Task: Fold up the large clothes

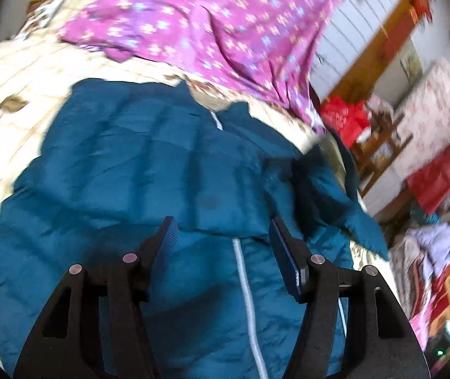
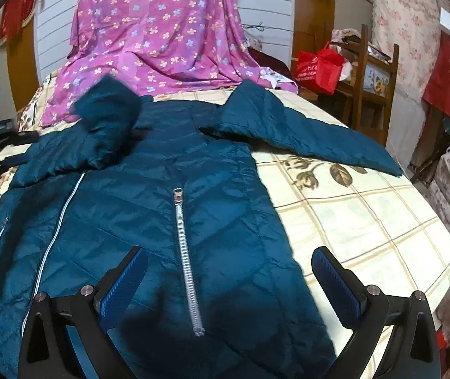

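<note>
A quilted teal jacket (image 2: 149,195) lies flat on the bed (image 2: 367,214), its length running away toward the purple sheet (image 2: 161,31); both tools, left (image 1: 223,230) and right (image 2: 229,262), stand released.

Right of the teal jacket (image 2: 149,208) I see bare bedsheet (image 2: 367,221); behind it, the draped purple floral cloth (image 2: 161,31) blocks passage.

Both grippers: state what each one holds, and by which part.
Nothing is held. The left gripper is open above the teal puffer jacket, fabric unpinched. The right gripper is open over it too, pads clear.
</note>
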`<action>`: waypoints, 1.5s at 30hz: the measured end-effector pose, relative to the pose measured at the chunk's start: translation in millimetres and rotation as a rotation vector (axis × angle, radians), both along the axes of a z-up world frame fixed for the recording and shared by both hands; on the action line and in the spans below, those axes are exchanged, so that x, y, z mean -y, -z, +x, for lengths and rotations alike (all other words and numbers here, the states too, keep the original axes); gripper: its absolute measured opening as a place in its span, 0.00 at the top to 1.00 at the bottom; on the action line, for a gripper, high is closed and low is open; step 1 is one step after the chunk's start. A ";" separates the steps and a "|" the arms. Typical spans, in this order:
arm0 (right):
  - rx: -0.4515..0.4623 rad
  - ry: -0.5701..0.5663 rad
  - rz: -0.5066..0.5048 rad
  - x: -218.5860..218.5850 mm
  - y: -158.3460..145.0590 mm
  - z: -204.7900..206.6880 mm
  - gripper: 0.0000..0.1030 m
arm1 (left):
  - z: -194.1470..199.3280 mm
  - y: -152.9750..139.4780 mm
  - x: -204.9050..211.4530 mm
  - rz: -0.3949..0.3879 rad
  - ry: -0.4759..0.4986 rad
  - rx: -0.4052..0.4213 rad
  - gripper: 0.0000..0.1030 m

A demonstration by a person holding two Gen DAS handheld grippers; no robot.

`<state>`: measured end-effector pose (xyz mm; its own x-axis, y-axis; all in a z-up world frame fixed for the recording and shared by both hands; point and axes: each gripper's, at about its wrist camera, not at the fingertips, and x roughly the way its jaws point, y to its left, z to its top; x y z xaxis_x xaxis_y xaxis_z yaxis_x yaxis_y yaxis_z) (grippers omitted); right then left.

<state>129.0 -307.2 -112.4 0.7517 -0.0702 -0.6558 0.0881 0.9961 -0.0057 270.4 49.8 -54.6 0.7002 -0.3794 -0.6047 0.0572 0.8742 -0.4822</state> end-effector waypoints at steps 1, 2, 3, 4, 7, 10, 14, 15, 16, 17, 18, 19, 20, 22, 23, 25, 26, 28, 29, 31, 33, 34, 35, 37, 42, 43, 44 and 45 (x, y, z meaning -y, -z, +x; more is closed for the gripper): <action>-0.005 -0.002 -0.009 -4.5 1.0 2.0 0.00 | -7.2 1.3 -15.0 -0.032 -0.026 0.015 0.41; -0.010 -0.006 -0.015 -8.8 2.0 3.6 0.00 | -10.5 2.6 -21.8 -0.042 -0.047 0.022 0.40; -0.015 -0.010 -0.026 -14.8 2.8 5.1 0.00 | -14.0 5.4 -33.1 -0.043 -0.087 0.029 0.40; -0.013 -0.013 -0.036 -20.7 3.1 6.0 0.00 | -13.7 8.2 -38.3 -0.036 -0.109 0.030 0.40; 0.008 -0.038 -0.045 -35.9 1.8 6.9 0.00 | -5.1 19.3 -51.0 -0.015 -0.162 -0.026 0.40; 0.074 -0.079 -0.057 -46.8 -8.5 15.3 0.00 | 10.0 25.8 -54.6 0.033 -0.202 -0.067 0.40; 0.151 -0.114 0.031 -56.4 -31.6 66.4 0.00 | 25.9 28.1 -75.0 0.068 -0.294 -0.059 0.40; 0.141 -0.132 0.057 -61.2 -34.3 88.7 0.00 | 28.2 28.7 -78.0 0.092 -0.312 -0.055 0.40; 0.123 -0.144 0.077 -68.3 -35.6 112.7 0.00 | 33.7 31.4 -83.1 0.127 -0.337 -0.054 0.40; 0.119 -0.158 0.094 -75.2 -35.8 129.5 0.00 | 39.5 35.4 -88.4 0.149 -0.354 -0.059 0.40; 0.112 -0.186 0.133 -84.5 -34.7 153.2 0.00 | 42.7 40.4 -93.6 0.155 -0.368 -0.068 0.40; 0.107 -0.201 0.152 -91.9 -33.2 168.1 0.00 | 50.4 48.1 -99.8 0.158 -0.392 -0.086 0.40; 0.104 -0.213 0.160 -98.1 -31.0 180.0 0.00 | 54.6 53.7 -102.3 0.161 -0.401 -0.097 0.40; 0.095 -0.262 0.176 -113.2 -22.9 206.0 0.00 | 64.2 64.8 -104.1 0.167 -0.409 -0.121 0.40; 0.063 -0.279 0.195 -115.7 -15.0 218.4 0.00 | 66.3 66.3 -102.9 0.178 -0.406 -0.124 0.40; -0.033 -0.286 0.268 -110.1 4.0 241.0 0.00 | 71.6 68.5 -95.1 0.235 -0.395 -0.131 0.38; -0.105 -0.286 0.336 -100.5 18.1 254.5 0.03 | 72.0 68.9 -92.5 0.249 -0.389 -0.132 0.38; -0.128 -0.207 0.342 -79.8 28.7 262.4 0.05 | 72.9 70.2 -89.4 0.264 -0.378 -0.137 0.36; -0.143 -0.167 0.316 -72.6 31.1 264.7 0.05 | 72.0 70.2 -88.6 0.265 -0.377 -0.138 0.36; -0.173 -0.093 0.301 -53.1 38.5 268.1 0.05 | 70.1 70.4 -86.9 0.265 -0.364 -0.136 0.34; -0.171 -0.048 0.308 -42.0 40.7 266.9 0.05 | 68.7 70.2 -86.1 0.267 -0.359 -0.134 0.33; -0.171 -0.051 0.305 -42.6 39.9 265.2 0.05 | 68.8 69.2 -86.8 0.269 -0.357 -0.136 0.33; -0.173 -0.050 0.290 -44.8 37.2 264.5 0.06 | 68.1 67.9 -86.6 0.273 -0.355 -0.140 0.33; -0.148 -0.032 0.252 -49.1 24.1 255.9 0.06 | 64.0 62.9 -87.0 0.284 -0.370 -0.142 0.33; 0.003 -0.193 0.111 -98.7 -12.9 233.1 0.04 | 54.9 50.1 -92.4 0.256 -0.436 -0.105 0.33; -0.003 -0.218 0.088 -108.0 -10.7 234.4 0.04 | 58.8 57.1 -93.5 0.268 -0.430 -0.143 0.33; -0.027 -0.236 0.066 -115.0 -4.0 237.7 0.04 | 62.3 63.9 -94.0 0.272 -0.421 -0.175 0.33; -0.087 -0.231 0.044 -118.4 10.6 246.2 0.04 | 64.1 69.2 -93.7 0.277 -0.411 -0.183 0.29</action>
